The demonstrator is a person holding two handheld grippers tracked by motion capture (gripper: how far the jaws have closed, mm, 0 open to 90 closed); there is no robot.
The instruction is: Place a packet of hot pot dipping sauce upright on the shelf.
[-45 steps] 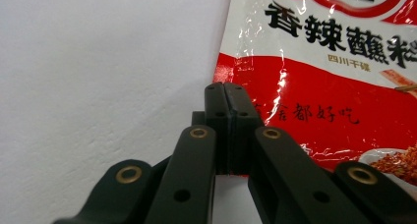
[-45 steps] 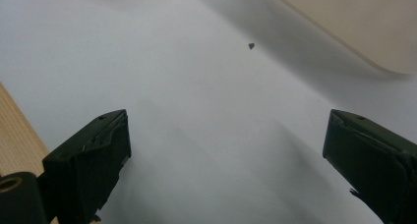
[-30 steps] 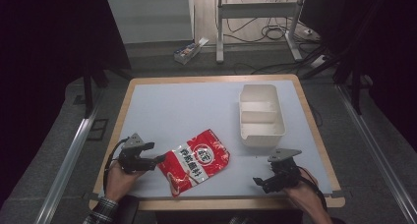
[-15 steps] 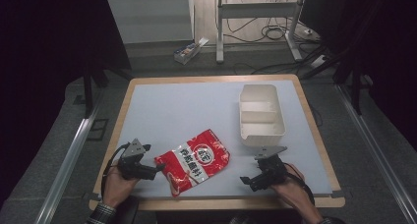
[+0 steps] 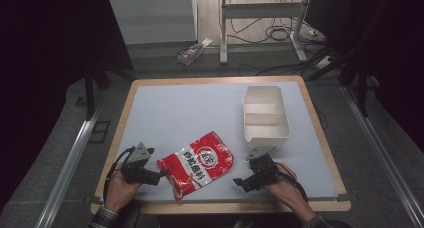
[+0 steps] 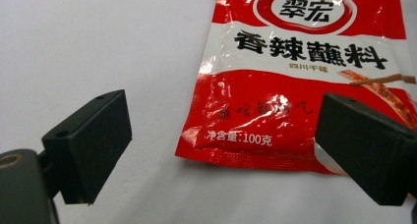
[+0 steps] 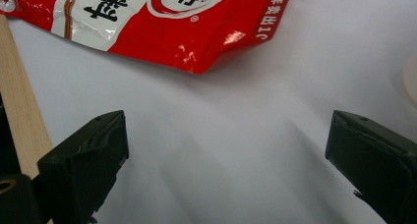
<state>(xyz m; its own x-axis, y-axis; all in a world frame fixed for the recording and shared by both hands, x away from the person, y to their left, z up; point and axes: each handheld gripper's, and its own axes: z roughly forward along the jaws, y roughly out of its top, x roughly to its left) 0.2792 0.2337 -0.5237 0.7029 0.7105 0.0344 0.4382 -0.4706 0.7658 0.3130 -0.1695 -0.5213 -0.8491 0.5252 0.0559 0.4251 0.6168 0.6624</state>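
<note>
The red seasoning packet [image 5: 196,164] lies flat in the lower middle of the high view, on the pale counter [image 5: 190,113], with the left gripper [image 5: 161,175] just at its left edge and the right gripper [image 5: 239,182] a little apart from its right corner. Both grippers have their fingers wide apart and hold nothing. In the left gripper view the packet's sealed bottom edge [image 6: 255,155] sits between the two black fingers [image 6: 91,140], so the step in hand looks like a pinch on that edge. It would go best if the fingers come in low along the counter, slide one under the flat seam and close on the seam alone, not on the puffed middle, since the glossy foil is likely to slip. The right gripper, judging by its own view, needs to move toward the packet's corner [image 7: 196,67] at the top of the frame. A white divided container [image 5: 265,118] stands at the right. The counter is smooth with a wooden rim [image 5: 127,113]; behind it the room is dim, with cables [image 5: 280,35] and a metal frame [image 5: 260,18] on the floor.
</note>
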